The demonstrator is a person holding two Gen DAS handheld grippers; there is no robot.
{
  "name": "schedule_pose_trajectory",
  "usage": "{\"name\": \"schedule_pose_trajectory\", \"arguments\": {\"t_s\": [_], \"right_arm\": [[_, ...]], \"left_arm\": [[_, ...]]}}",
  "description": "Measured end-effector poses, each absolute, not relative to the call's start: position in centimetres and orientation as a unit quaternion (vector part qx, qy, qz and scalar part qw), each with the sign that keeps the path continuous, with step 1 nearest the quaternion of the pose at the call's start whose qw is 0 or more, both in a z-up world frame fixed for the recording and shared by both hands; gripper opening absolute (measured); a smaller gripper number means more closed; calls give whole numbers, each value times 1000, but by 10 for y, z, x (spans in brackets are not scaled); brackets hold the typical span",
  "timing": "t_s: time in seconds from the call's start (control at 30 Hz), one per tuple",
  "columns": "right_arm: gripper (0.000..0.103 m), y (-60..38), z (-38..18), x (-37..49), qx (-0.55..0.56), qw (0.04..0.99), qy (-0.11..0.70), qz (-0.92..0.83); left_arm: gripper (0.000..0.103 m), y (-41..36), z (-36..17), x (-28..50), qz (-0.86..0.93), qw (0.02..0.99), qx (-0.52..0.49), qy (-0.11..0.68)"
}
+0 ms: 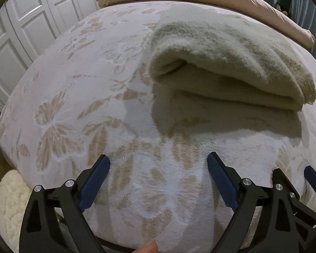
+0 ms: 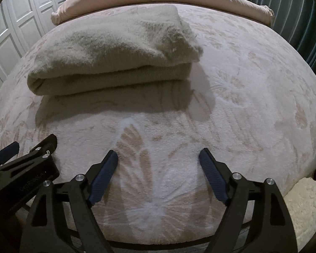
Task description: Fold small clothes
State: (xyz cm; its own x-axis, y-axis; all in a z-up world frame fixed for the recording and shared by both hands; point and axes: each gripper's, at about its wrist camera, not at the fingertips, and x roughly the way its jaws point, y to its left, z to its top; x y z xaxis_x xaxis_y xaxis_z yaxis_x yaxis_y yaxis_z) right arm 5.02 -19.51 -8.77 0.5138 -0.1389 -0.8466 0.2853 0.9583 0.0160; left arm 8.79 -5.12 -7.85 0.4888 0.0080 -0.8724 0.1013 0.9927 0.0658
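We judged the fold finished: the beige garment [image 1: 227, 63] lay doubled into a thick stack on the bed [image 1: 78, 109], ahead of both grippers and clear of them. Our left gripper [image 1: 158, 181] stood wide open with nothing between its pads, only patterned bedcover beneath. Our right gripper [image 2: 158, 175] was likewise spread and empty, close beside the left. We saw no further clothes waiting and no basket, box or other container in either view.
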Motion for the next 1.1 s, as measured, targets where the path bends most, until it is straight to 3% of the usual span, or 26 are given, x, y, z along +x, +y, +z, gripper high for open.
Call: {"name": "schedule_pose_trajectory", "arguments": {"t_s": [0.4,1.1], "right_arm": [[84,-199,-93,52,73,869,473,-123],[82,-198,-82,49,82,863,477,-146]], "left_arm": [[92,-50,-82,90,-32,862,56,503],[89,-59,-69,88,-26,867,78,492]]}}
